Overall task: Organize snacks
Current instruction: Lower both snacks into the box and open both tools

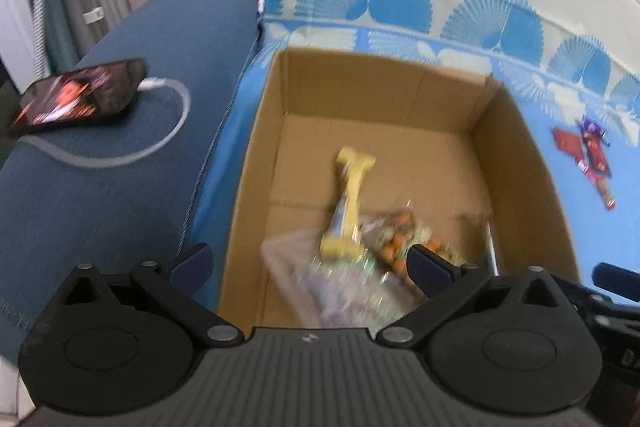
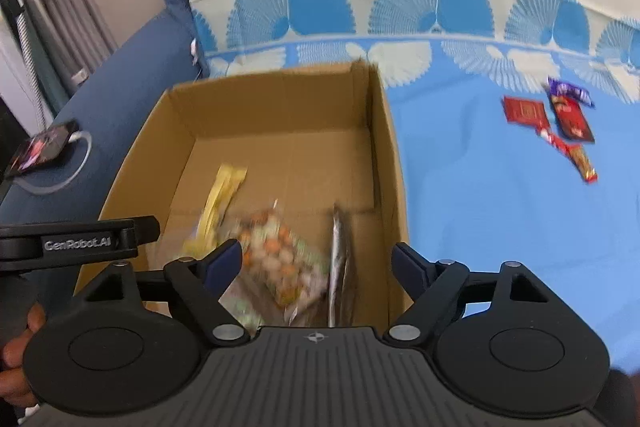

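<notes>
Cardboard is the largest thing before you: the open brown cardboard box (image 1: pixel 384 131) stands on the blue bedsheet with white fan patterns (image 2: pixel 460 211), and it is stiff enough to stay in place when light packets fall into it.

Inside it, near the front wall, lies the clear plastic bag of orange and pale round snacks (image 2: pixel 280 259). I judge it soft, crinkly and a little slippery; take it at a flat sealed edge, not in the middle, because the pieces inside may break. On top of it leans the long yellow wrapped bar (image 1: pixel 348 203), light and fairly stiff; hold it across its middle. A dark, thin packet (image 2: pixel 340 259) stands on its edge just beside the right wall of the box; what it is I cannot tell.

Outside, well apart on the sheet to the right, wait the small red and purple wrapped sweets (image 2: pixel 560 119). They are flat, very light and glossy, so pinch each one at the wrapper end, low on the sheet, and do not push it away.

Your left gripper (image 1: pixel 308 267) hovers over the box with its jaws spread fully wide and nothing between them. Your right gripper (image 2: pixel 316 267) also stands wide open and empty above the box.
</notes>
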